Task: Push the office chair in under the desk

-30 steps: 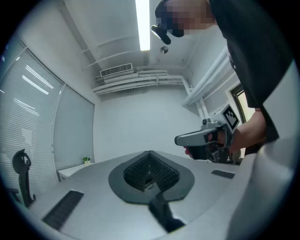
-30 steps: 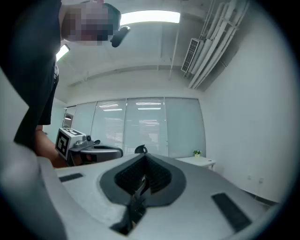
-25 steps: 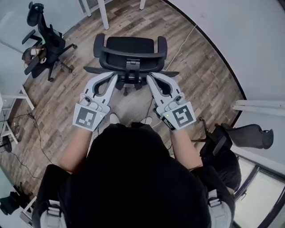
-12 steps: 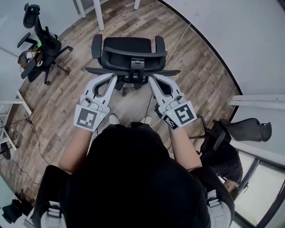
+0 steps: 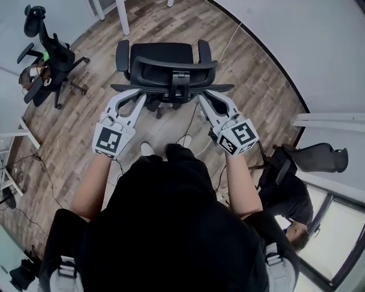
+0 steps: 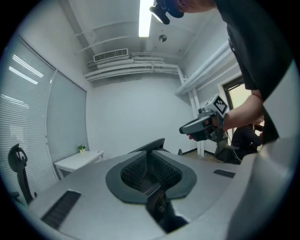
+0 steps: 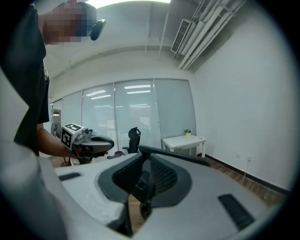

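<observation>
No brand name or readable writing shows anywhere. The only print is the black-and-white square marker on each cube, one on your left gripper [image 5: 138,97] and one on your right gripper [image 5: 202,98].

Your left fingers [image 6: 133,171] stand a narrow slit apart, having just been opening. Nothing is pinched between the ribbed pads, and the dark upper edge of the chair back shows just beyond the tips. Your right fingers [image 7: 165,176] are the same: barely parted after just opening, pads on nothing, with the wood floor [image 5: 74,125] visible through the gap. From above, both sets of tips sit right at the black crossbar behind the backrest, one either side of the centre post. I cannot tell whether they touch it.

The office chair [image 5: 165,63] is directly in front of you, its back toward you. It rests on the plank floor, on your side of two white legs [image 5: 122,17] at the top of the head view.

There are three chairs in all:
- the office chair you face
- a second chair [image 5: 48,57] at the upper left, well apart
- a third chair [image 5: 311,162] at your right, by the wall

There are two grippers, each with one cube. The right gripper view shows one white bench [image 7: 184,139] carrying one small potted plant [image 7: 188,132]. One pale cable [image 5: 228,48] runs along the floor beside the wall.
</observation>
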A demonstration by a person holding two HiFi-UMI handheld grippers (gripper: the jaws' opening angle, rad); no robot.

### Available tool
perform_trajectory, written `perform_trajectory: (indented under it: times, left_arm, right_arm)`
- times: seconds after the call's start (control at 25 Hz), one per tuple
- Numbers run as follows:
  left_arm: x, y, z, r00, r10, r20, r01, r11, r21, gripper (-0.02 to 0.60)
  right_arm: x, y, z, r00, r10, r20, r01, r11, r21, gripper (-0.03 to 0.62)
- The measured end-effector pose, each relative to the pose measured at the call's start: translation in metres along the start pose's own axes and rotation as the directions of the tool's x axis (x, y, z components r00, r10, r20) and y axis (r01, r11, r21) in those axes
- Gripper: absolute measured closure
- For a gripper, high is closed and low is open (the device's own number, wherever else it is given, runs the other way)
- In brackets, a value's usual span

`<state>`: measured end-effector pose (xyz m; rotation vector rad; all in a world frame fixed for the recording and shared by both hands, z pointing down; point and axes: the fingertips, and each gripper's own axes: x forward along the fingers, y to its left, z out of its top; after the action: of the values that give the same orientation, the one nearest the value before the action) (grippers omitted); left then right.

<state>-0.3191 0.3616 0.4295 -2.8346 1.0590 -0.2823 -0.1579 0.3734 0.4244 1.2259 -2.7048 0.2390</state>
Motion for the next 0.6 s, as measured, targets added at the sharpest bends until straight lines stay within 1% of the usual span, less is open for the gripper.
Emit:
perform_trajectory:
  times: [0.16,0.32,0.44,0.6]
  left_arm:
    - [0.016,0.004,-0.019,0.997,-0.032,-0.069,0.035,0.999,0.033,0.507]
    - [0.033,0.004,-0.038,0.984,-0.063,-0.167,0.078,0.994,0.082,0.458]
    - [0.042,0.008,-0.051,0.967,-0.082,-0.24,0.113,0.987,0.117,0.426]
    - [0.051,0.014,-0.071,0.932,-0.112,-0.343,0.169,0.975,0.142,0.388]
  right_arm:
    - [0.001,-0.027,-0.021,0.995,0.007,-0.095,-0.008,1.0,-0.018,0.532]
    - [0.004,-0.053,-0.044,0.978,0.04,-0.206,-0.052,0.997,-0.054,0.503]
    - [0.009,-0.066,-0.06,0.95,0.072,-0.304,-0.108,0.989,-0.104,0.473]
    - [0.015,-0.079,-0.079,0.896,0.117,-0.429,-0.211,0.962,-0.176,0.436]
